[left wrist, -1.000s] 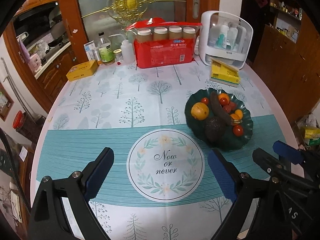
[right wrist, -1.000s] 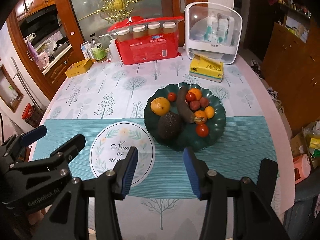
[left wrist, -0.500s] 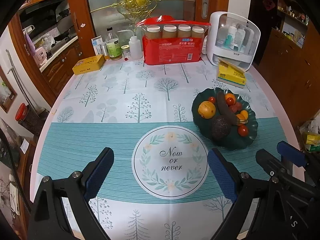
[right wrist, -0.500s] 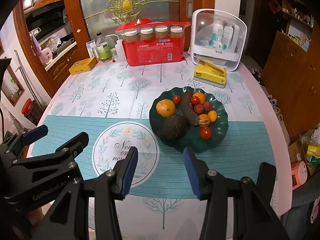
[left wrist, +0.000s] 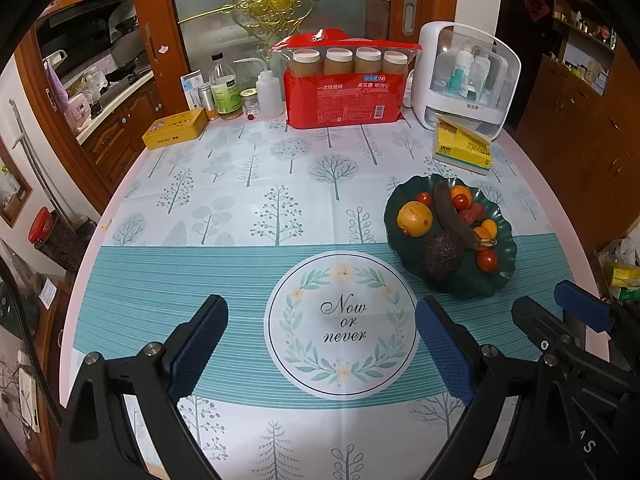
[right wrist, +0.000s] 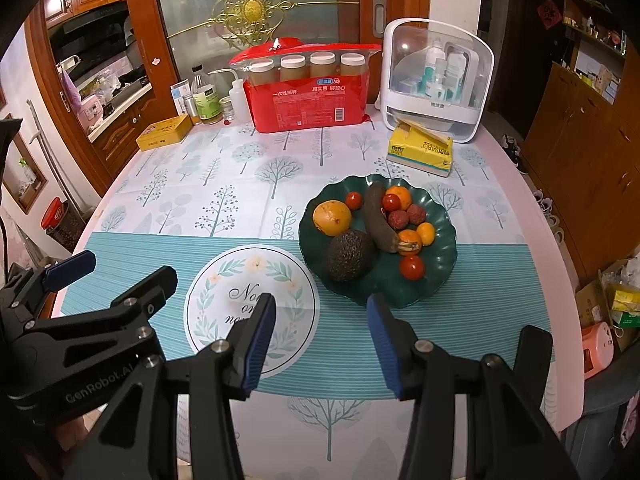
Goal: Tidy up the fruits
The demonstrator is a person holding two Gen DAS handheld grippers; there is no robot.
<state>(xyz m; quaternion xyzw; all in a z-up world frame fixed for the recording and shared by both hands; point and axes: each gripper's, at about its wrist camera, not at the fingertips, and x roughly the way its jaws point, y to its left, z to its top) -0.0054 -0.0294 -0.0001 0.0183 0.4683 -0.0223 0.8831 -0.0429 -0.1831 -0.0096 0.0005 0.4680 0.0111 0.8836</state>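
Note:
A dark green scalloped plate (right wrist: pixel 440 258) (left wrist: pixel 502 276) sits right of the table's middle. It holds an orange (right wrist: pixel 332 218), a dark avocado (right wrist: pixel 350 255), a dark brown banana (right wrist: pixel 378 218), cherry tomatoes (right wrist: pixel 412 267), lychees (right wrist: pixel 398 219) and small oranges (right wrist: pixel 425 233). My left gripper (left wrist: pixel 322 346) is open and empty above the round "Now or never" print (left wrist: pixel 342 322). My right gripper (right wrist: pixel 320 338) is open and empty, near the table's front edge, short of the plate.
At the back stand a red pack of paper cups (right wrist: pixel 310 88), a white cosmetics case (right wrist: pixel 436 78), a yellow tissue pack (right wrist: pixel 420 150), a yellow tin (right wrist: pixel 164 132) and several bottles (right wrist: pixel 206 100). The round table's edge curves off to the right (right wrist: pixel 560 260).
Both grippers have drawn back and up from the table, so the plate looks smaller and farther. Both stay open and empty. The fruits have not moved.

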